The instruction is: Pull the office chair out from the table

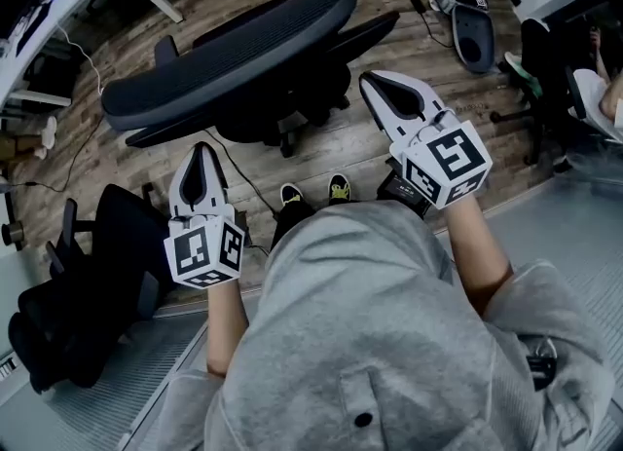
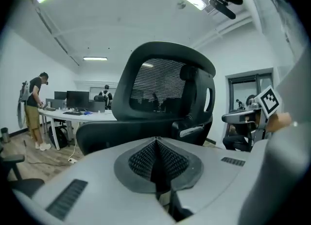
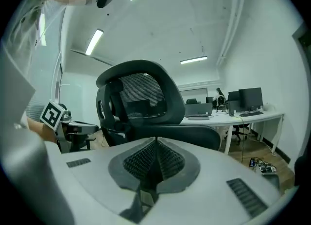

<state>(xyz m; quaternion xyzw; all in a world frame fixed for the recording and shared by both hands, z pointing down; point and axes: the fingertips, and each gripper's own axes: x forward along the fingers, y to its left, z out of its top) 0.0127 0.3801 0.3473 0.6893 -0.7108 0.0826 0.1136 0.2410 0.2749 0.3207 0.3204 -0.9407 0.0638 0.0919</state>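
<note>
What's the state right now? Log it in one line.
left gripper: shut, empty | right gripper: shut, empty | office chair: ahead of both, untouched

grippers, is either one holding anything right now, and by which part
Nothing is held. The left gripper and the right gripper both have their fingers shut on nothing, and the chair stands ahead of them, untouched.
</note>
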